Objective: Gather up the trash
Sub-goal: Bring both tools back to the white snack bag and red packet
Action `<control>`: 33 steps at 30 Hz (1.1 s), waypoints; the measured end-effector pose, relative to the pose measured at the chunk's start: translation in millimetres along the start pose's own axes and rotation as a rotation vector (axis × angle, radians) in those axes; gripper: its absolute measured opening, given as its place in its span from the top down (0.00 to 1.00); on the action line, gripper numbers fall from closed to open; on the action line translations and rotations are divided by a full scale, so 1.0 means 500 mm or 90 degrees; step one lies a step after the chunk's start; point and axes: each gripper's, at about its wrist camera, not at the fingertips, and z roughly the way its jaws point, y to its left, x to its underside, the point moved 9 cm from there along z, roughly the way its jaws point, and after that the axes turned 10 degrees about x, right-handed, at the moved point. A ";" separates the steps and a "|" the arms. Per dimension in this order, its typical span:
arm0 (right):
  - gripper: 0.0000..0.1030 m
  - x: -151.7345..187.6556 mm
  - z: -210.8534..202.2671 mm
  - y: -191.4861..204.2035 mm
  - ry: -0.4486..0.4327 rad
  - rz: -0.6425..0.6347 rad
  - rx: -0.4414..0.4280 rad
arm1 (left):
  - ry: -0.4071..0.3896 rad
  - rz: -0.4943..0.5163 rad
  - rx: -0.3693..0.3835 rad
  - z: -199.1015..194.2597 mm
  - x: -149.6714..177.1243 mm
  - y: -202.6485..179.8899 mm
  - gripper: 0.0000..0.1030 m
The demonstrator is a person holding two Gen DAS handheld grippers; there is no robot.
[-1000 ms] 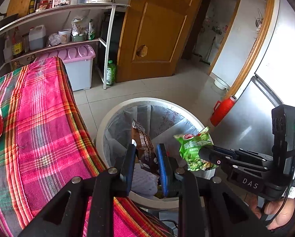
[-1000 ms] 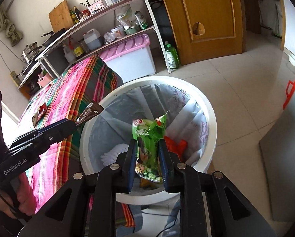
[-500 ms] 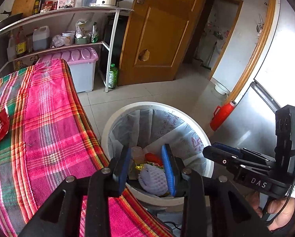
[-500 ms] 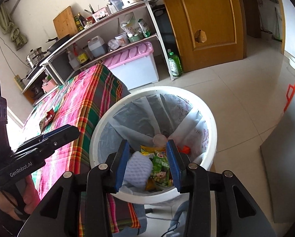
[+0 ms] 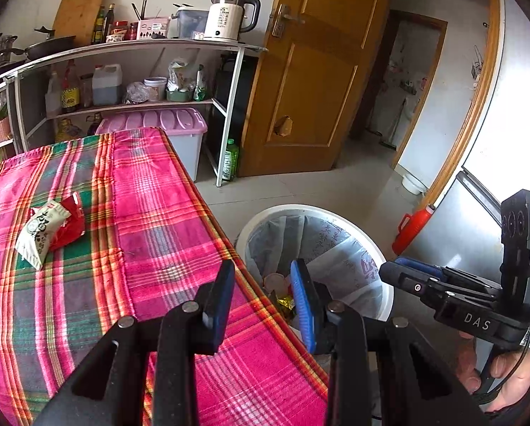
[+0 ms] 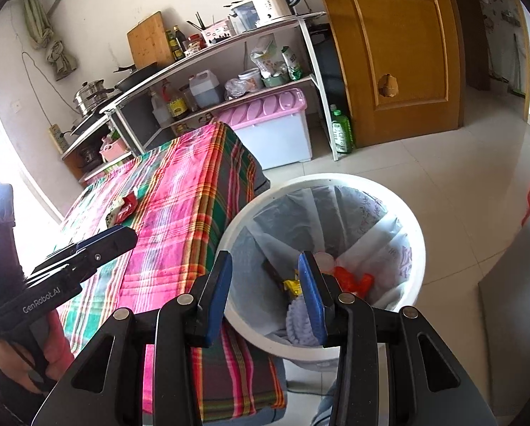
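We see one wrapper [image 5: 48, 227] left on the table [image 5: 158, 213], well apart from the bin [image 6: 417, 248] standing beside the table's edge; the bin holds assorted trash [image 6: 350, 280]. Our left gripper [image 5: 261, 294] and right gripper [image 6: 265, 291] both have jaws parted and empty, over the table's edge and the bin.

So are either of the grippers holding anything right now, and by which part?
Nothing is held. The left gripper and right gripper have both just been opening, with nothing between the jaws. One wrapper lies on the table.
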 end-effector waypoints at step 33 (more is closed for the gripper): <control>0.61 0.022 0.032 0.281 0.020 -0.142 -0.119 | -0.054 -0.070 -0.137 -0.167 0.044 0.228 0.60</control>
